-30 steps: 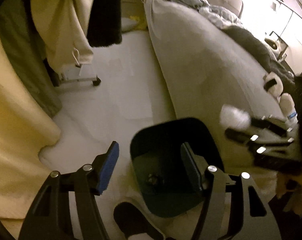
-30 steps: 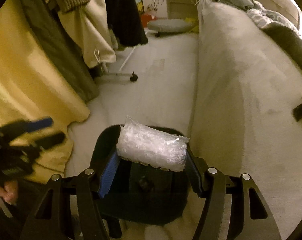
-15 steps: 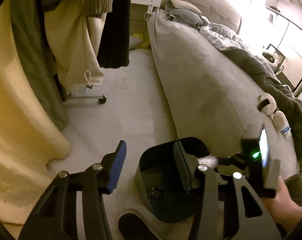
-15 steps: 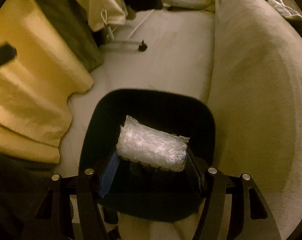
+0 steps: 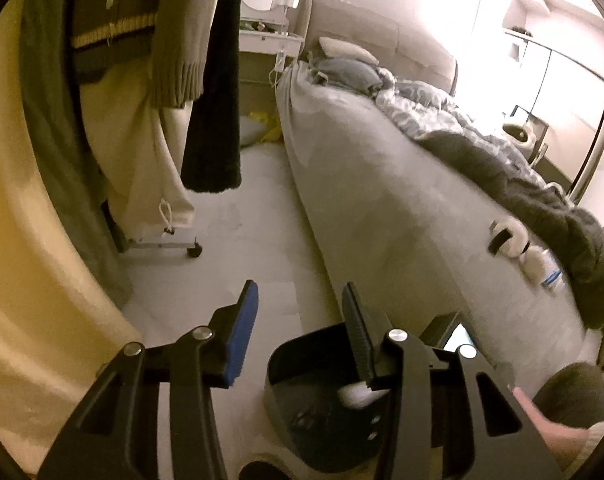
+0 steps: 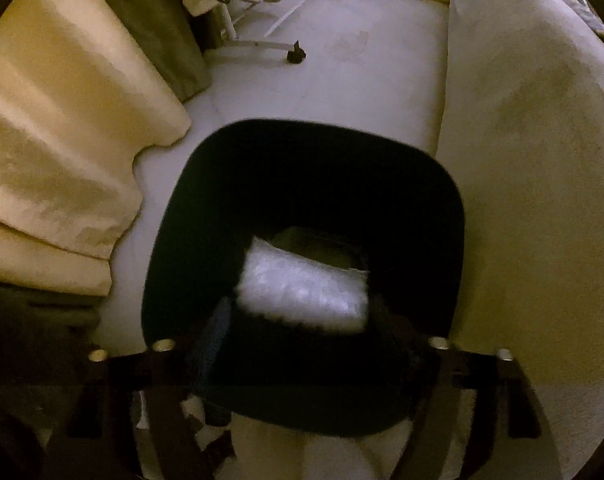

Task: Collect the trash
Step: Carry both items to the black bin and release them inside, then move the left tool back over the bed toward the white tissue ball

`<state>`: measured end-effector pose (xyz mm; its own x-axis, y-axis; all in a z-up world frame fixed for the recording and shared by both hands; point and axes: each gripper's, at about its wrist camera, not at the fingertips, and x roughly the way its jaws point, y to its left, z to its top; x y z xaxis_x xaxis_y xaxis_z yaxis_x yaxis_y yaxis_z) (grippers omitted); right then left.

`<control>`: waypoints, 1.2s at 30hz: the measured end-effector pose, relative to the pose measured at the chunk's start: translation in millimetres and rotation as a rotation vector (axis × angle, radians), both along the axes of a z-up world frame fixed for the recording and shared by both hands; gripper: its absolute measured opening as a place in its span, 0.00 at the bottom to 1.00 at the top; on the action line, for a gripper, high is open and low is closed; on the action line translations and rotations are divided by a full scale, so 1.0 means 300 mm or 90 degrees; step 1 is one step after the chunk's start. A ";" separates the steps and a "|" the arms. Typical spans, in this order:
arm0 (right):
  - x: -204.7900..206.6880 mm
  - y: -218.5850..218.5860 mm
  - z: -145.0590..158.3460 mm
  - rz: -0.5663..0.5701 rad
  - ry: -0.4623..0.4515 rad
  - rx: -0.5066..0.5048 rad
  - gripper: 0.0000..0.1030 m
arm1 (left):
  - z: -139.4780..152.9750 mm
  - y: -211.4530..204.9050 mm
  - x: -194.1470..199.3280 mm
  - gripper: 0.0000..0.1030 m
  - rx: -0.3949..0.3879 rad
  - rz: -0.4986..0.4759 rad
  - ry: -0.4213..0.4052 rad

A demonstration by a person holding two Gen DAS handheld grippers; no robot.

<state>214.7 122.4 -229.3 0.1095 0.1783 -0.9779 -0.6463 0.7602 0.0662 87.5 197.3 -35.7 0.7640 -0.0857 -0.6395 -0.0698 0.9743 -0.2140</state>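
My right gripper (image 6: 302,316) is shut on a white wad of bubble wrap (image 6: 302,288) and holds it inside the mouth of the black trash bin (image 6: 173,240) on the floor. In the left wrist view the same bin (image 5: 285,364) stands at the foot of the bed, with the bubble wrap (image 5: 356,394) showing white inside it behind my right finger. My left gripper (image 5: 299,320) is open and empty, above the floor just left of the bin. A small dark scrap lies on the bin's bottom.
A grey bed (image 5: 382,184) with rumpled blankets runs along the right. A clothes rack on casters (image 5: 193,250) with hanging garments stands left, beside a cream curtain (image 6: 53,140). A water bottle (image 5: 550,276) and a rolled item lie on the bed edge.
My right gripper has lowered the bubble wrap from above the bin down into its mouth. My left gripper has tilted up and now looks further along the bed.
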 end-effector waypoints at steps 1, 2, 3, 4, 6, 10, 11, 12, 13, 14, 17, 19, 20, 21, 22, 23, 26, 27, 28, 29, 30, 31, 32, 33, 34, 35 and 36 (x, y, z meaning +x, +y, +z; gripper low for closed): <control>0.005 0.011 -0.011 0.001 0.001 -0.002 0.82 | 0.008 -0.002 -0.002 0.45 -0.003 -0.001 -0.009; 0.001 0.012 -0.009 0.002 0.001 -0.003 0.82 | 0.018 -0.005 0.000 0.45 -0.002 0.001 -0.016; -0.002 0.014 -0.005 0.004 0.000 -0.002 0.82 | 0.028 -0.008 0.005 0.45 -0.004 0.003 -0.021; -0.006 0.016 0.001 0.005 -0.002 0.000 0.82 | 0.036 -0.009 0.005 0.45 -0.008 0.002 -0.026; -0.008 0.019 0.018 0.008 -0.010 0.008 0.82 | 0.057 -0.022 0.006 0.45 -0.006 -0.004 -0.048; -0.011 0.013 0.039 0.004 -0.023 0.030 0.82 | 0.070 -0.049 0.022 0.45 0.024 -0.006 -0.067; -0.009 0.012 0.049 0.003 -0.027 0.036 0.82 | 0.072 -0.058 0.031 0.45 0.029 -0.008 -0.070; -0.008 0.008 0.063 0.001 -0.034 0.043 0.82 | 0.071 -0.062 0.035 0.45 0.031 -0.010 -0.069; -0.010 0.005 0.076 0.000 -0.042 0.050 0.82 | 0.075 -0.074 0.050 0.45 0.030 -0.013 -0.069; -0.008 -0.002 0.097 -0.002 -0.053 0.059 0.82 | 0.078 -0.078 0.052 0.45 0.031 -0.017 -0.072; 0.001 -0.023 0.154 -0.009 -0.078 0.087 0.82 | 0.098 -0.112 0.077 0.46 0.040 -0.029 -0.082; 0.002 -0.038 0.192 -0.015 -0.094 0.108 0.83 | 0.115 -0.134 0.091 0.48 0.036 -0.037 -0.093; 0.004 -0.052 0.219 -0.020 -0.107 0.123 0.84 | 0.121 -0.145 0.098 0.49 0.037 -0.039 -0.097; 0.006 -0.062 0.234 -0.023 -0.116 0.132 0.85 | 0.122 -0.151 0.100 0.50 0.037 -0.040 -0.098; 0.008 -0.073 0.255 -0.027 -0.127 0.142 0.85 | 0.126 -0.164 0.110 0.50 0.032 -0.043 -0.101; 0.011 -0.081 0.279 -0.030 -0.138 0.151 0.85 | 0.129 -0.172 0.114 0.51 0.028 -0.045 -0.103; 0.014 -0.125 0.364 -0.037 -0.184 0.174 0.86 | 0.138 -0.209 0.129 0.56 0.023 -0.050 -0.111; 0.016 -0.138 0.376 -0.039 -0.195 0.175 0.86 | 0.140 -0.222 0.136 0.57 0.021 -0.054 -0.113; 0.014 -0.160 0.397 -0.043 -0.207 0.177 0.86 | 0.142 -0.229 0.140 0.58 0.020 -0.056 -0.114; 0.017 -0.176 0.412 -0.047 -0.213 0.179 0.86 | 0.145 -0.241 0.147 0.59 0.019 -0.058 -0.114; 0.022 -0.200 0.426 -0.053 -0.221 0.181 0.87 | 0.145 -0.246 0.148 0.60 0.017 -0.059 -0.115; 0.027 -0.227 0.438 -0.060 -0.228 0.182 0.87 | 0.146 -0.255 0.154 0.61 0.011 -0.061 -0.115; 0.029 -0.244 0.450 -0.066 -0.234 0.184 0.87 | 0.145 -0.264 0.160 0.63 0.002 -0.064 -0.114; 0.036 -0.272 0.462 -0.075 -0.239 0.187 0.87 | 0.145 -0.273 0.165 0.64 -0.005 -0.067 -0.113; 0.042 -0.302 0.471 -0.085 -0.244 0.190 0.87 | 0.145 -0.293 0.172 0.65 -0.007 -0.073 -0.115; 0.051 -0.333 0.483 -0.097 -0.247 0.194 0.87 | 0.146 -0.307 0.177 0.65 -0.005 -0.076 -0.115; 0.052 -0.355 0.489 -0.105 -0.250 0.195 0.87 | 0.145 -0.324 0.185 0.65 -0.003 -0.082 -0.113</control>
